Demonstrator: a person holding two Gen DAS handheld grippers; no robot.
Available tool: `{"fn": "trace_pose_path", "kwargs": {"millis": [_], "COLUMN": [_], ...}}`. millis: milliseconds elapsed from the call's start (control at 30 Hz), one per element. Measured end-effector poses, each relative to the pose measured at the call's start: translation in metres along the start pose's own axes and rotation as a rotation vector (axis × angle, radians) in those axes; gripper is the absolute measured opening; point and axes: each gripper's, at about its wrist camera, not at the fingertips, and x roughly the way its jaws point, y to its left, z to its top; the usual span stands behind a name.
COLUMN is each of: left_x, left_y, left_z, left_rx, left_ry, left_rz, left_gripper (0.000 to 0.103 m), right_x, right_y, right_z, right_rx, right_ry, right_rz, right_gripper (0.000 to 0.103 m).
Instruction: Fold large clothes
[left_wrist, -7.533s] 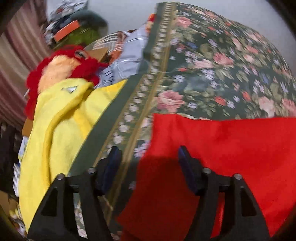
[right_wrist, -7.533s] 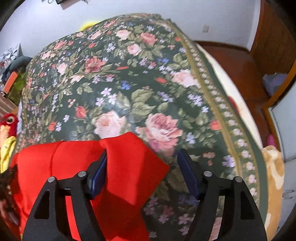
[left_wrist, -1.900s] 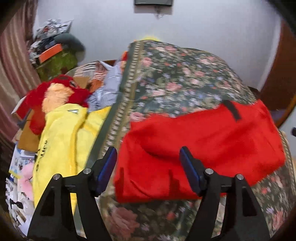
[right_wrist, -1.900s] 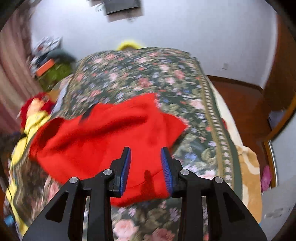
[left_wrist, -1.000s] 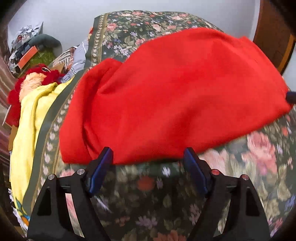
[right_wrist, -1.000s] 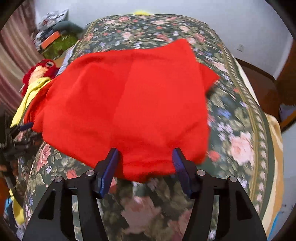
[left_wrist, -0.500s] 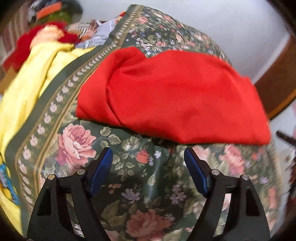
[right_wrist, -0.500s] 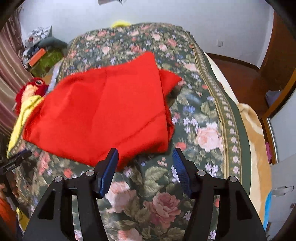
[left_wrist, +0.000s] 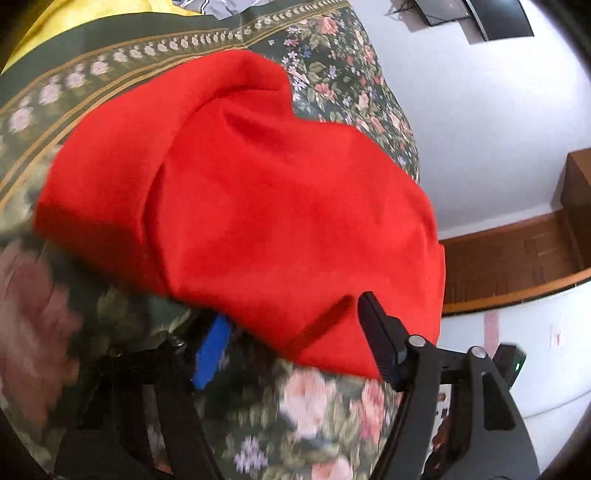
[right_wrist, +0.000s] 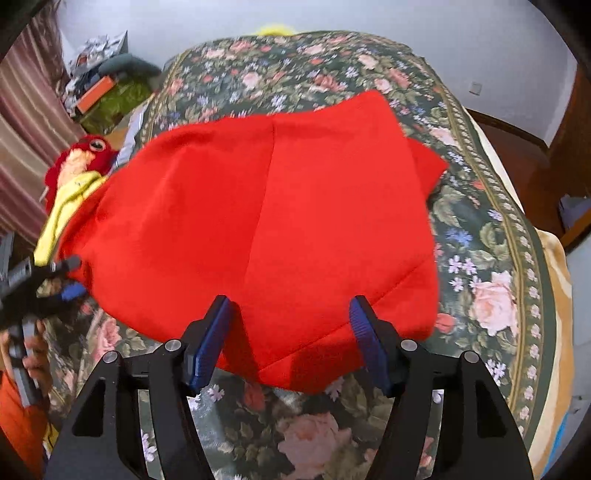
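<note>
A large red garment (right_wrist: 266, 221) lies folded over on the floral bedspread (right_wrist: 491, 266); it also shows in the left wrist view (left_wrist: 258, 206). My right gripper (right_wrist: 288, 332) is open, its jaws on either side of the garment's near edge. My left gripper (left_wrist: 291, 339) is open at the garment's left end; one blue pad (left_wrist: 210, 350) lies beside the hem and the other finger (left_wrist: 376, 343) is over the cloth. The left gripper also shows in the right wrist view (right_wrist: 66, 280), beside the garment's left edge.
A yellow garment (right_wrist: 62, 214) and a red plush toy (right_wrist: 85, 155) lie off the bed's left side, with clutter (right_wrist: 107, 92) behind. A wooden floor (right_wrist: 517, 162) and furniture (left_wrist: 576, 206) are to the right. A beige blanket (right_wrist: 557, 295) hangs at the bed's right edge.
Both grippers have moved in toward the red garment. The left wrist has rolled and closed in on the garment's left end; the right gripper now straddles the near edge.
</note>
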Motion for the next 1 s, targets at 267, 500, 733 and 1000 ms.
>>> {"fn": "trace_pose_path", "kwargs": {"millis": [267,500,733,1000], "left_x": [-0.023,-0.098,-0.121,-0.086], "left_y": [0.009,0.038,0.018,-0.001], "left_z": [0.047,0.071,0.050,0.005], "left_rx": [0.000,-0.026,0.125,0.131], "left_ry": [-0.141,-0.333,-0.292,-0.107], "left_rz": [0.104,0.284,0.325,0.094], "left_gripper": [0.042,0.036,0.036,0.062], "right_x": [0.010,0.015,0.019,0.018], "right_y": [0.004,0.010,0.016,0.016], "right_z": [-0.006,-0.009,-0.008,-0.009], "right_rx": [-0.071,-0.107,-0.128,-0.126], "right_ry": [0.009,-0.006,-0.007,0.003], "right_rz": [-0.013,-0.037,-0.066,-0.065], "right_gripper": [0.065,0.071,0.077,0.077]}}
